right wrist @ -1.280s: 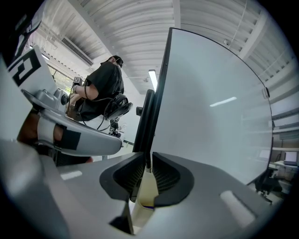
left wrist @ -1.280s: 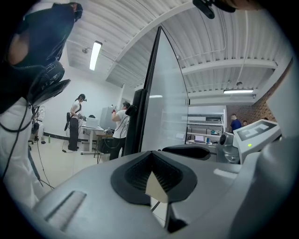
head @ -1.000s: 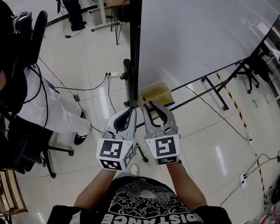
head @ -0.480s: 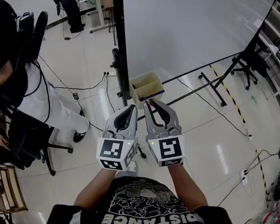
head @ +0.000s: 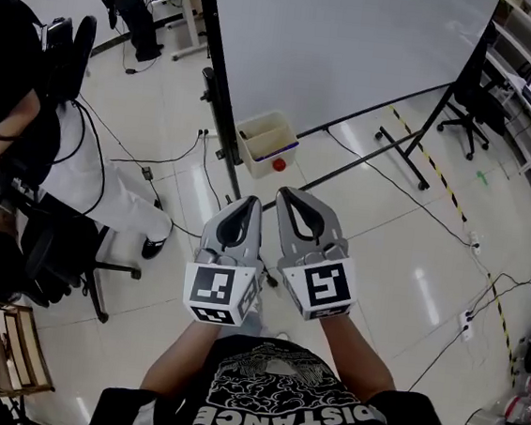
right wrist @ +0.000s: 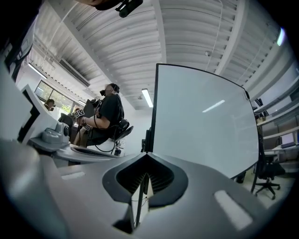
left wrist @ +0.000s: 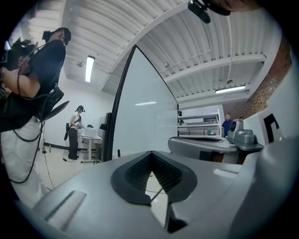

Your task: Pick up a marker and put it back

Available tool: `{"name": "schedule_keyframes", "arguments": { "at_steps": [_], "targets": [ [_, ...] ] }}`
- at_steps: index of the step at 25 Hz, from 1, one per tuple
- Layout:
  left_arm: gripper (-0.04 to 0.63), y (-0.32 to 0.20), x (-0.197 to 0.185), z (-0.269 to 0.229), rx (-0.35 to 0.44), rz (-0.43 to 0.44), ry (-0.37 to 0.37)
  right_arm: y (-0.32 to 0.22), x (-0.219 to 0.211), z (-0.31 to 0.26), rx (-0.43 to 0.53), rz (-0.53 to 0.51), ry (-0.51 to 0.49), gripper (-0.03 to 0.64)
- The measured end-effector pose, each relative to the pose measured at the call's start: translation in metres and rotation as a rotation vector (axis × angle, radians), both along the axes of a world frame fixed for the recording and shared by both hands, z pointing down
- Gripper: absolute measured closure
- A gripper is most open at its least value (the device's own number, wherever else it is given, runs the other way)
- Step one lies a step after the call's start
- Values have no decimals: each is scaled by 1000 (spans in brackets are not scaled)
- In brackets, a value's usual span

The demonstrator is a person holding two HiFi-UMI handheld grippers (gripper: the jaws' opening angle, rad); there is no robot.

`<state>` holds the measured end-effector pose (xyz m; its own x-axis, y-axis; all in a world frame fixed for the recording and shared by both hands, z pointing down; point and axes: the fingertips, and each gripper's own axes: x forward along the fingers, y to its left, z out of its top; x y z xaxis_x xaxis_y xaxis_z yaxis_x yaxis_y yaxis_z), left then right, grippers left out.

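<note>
Box (head: 266, 141) shifted up-frame, contents unclear (reddish)

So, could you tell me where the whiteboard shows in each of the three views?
Head view: whiteboard across the top centre.
Left gripper view: whiteboard just left of centre, narrowing upward.
Right gripper view: whiteboard filling the area right of centre.
Shared landmark: its black side post, along its left edge in all three views.

A glossy pale tiled floor (head: 410, 269) is seen throughout. A large white board in a black frame (head: 341, 36) is stood upright on it, with a small beige open box (head: 261, 124) near its foot. A ribbed white ceiling (left wrist: 140, 28) is lit by tube lamps (left wrist: 89, 68).
</note>
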<state>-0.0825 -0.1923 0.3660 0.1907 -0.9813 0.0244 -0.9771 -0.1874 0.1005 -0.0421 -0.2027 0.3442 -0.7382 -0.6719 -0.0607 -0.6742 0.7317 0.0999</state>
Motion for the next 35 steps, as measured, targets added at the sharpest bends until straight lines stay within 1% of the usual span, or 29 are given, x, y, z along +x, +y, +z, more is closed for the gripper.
{"name": "schedule_keyframes", "arguments": {
  "at_steps": [7,13,23,35],
  "targets": [
    [589,33,23,-8,15,-1,-4,35,25,-1,-6,-3,-1,617],
    [589,53,34,-11,24,-3,-6,55,33,-3,-16,-6,-1,617],
    [589,64,39,-11,25,22,-8,67,37,-3,-15,19,-1,617],
    [589,65,28,-8,23,42,-7,71,28,2,-22,46,0,617]
  ]
}}
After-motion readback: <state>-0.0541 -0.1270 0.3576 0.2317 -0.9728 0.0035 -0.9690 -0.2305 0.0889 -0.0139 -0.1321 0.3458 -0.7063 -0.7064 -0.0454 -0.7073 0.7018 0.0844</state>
